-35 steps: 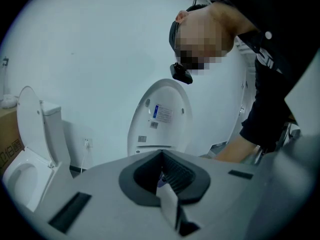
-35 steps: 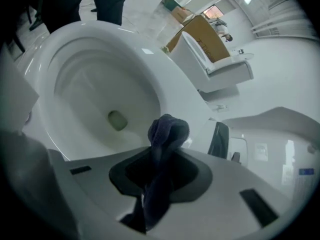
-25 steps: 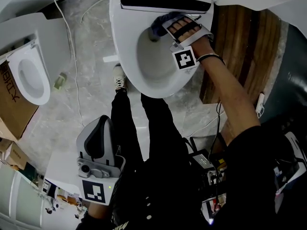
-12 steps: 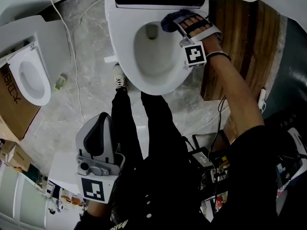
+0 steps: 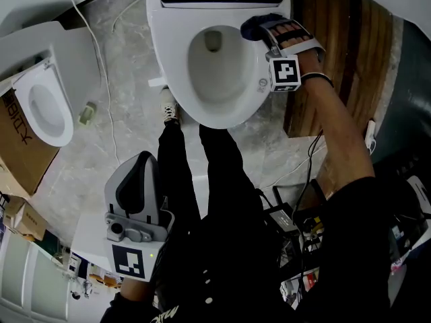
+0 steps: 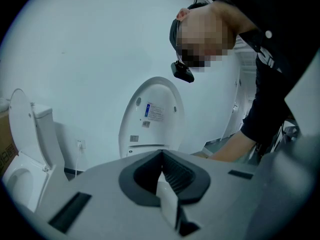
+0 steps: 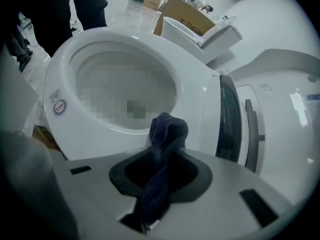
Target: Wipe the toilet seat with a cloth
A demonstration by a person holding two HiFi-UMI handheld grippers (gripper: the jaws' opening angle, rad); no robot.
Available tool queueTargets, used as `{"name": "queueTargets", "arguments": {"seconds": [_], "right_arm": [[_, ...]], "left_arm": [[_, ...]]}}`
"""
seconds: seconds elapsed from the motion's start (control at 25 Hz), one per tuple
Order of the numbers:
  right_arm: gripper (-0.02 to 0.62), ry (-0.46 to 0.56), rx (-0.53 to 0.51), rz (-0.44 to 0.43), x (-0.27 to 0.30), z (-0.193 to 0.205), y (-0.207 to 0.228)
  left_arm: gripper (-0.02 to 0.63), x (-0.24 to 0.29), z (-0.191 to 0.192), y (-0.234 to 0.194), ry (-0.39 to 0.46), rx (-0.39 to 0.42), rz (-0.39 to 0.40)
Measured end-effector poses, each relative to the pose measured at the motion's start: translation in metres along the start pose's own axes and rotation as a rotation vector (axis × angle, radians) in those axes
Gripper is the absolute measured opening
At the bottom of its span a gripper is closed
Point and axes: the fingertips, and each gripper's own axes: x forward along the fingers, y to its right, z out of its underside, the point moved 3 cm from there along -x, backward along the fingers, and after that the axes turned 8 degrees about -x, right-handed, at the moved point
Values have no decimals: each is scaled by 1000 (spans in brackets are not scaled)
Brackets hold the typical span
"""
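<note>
A white toilet with its seat (image 5: 168, 66) stands at the top of the head view, lid raised. My right gripper (image 5: 264, 27) is shut on a dark blue cloth (image 5: 254, 25) and holds it against the seat's right rear rim. In the right gripper view the cloth (image 7: 165, 134) sticks up from the jaws, just over the seat rim (image 7: 195, 109). My left gripper (image 5: 137, 184) hangs low by the person's left leg, away from the toilet, jaws shut and empty. In the left gripper view that left gripper (image 6: 162, 176) points at the raised lid (image 6: 154, 119).
A second toilet (image 5: 40, 106) stands at the left beside a cardboard box (image 5: 17, 147). A white cable (image 5: 101, 79) runs over the marble floor. A wooden panel (image 5: 343, 52) lies right of the toilet. The person's dark legs (image 5: 202, 180) stand before the bowl. Electronics and cables (image 5: 296, 234) lie lower right.
My right gripper has slid with the cloth from over the bowl's rear to the right, onto the seat's right rear rim. The left gripper has barely moved.
</note>
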Motion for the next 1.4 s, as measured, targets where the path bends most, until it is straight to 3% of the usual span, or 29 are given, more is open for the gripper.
{"name": "queueTargets", "arguments": {"seconds": [0.52, 1.4], "right_arm": [[84, -39, 240, -93, -20, -3, -42], [83, -29, 528, -201, -63, -59, -118]], "left_arm": [[11, 1, -8, 8, 4, 25, 33], [11, -5, -15, 11, -3, 39, 69]]}}
